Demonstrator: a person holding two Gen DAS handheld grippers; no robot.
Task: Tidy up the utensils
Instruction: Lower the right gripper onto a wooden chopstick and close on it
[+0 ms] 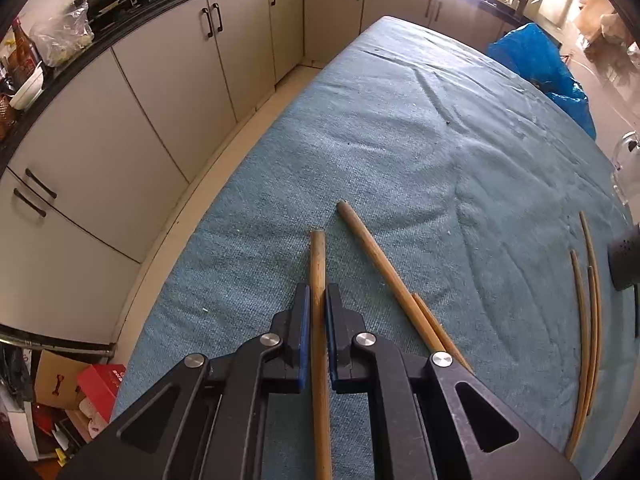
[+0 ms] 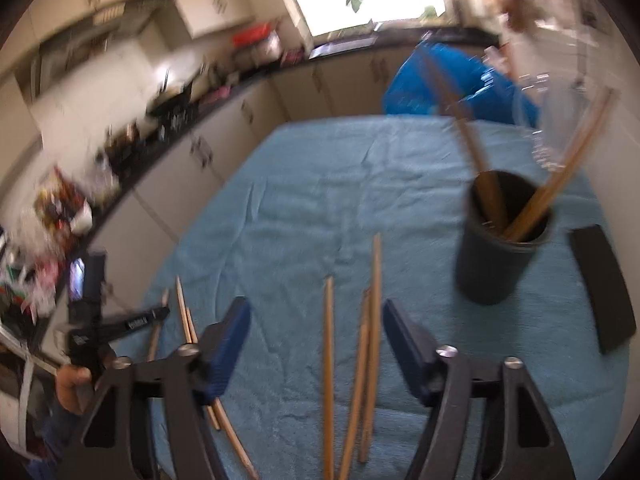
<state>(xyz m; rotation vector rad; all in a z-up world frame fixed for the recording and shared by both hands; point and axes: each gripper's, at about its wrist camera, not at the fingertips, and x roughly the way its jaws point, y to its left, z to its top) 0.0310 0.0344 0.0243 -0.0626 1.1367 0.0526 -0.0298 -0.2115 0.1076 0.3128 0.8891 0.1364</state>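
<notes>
- Left tool: clamped on one wooden stick, lying on the blue cloth of the counter.
- Right tool: jaws apart, nothing gripped, above loose sticks.
- Black cup: upright, holding sticks.

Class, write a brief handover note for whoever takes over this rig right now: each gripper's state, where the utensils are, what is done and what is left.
Left gripper: shut on one wooden chopstick lying on the blue cloth.
Right gripper: open, holding nothing, hovering over three loose chopsticks.
Black holder cup: upright on the cloth, several chopsticks already standing in it.
Also on the cloth: two chopsticks just right of the left gripper.
Done: some chopsticks in the cup.
Left: carry the gripped chopstick to the cup, then collect the rest.
</notes>
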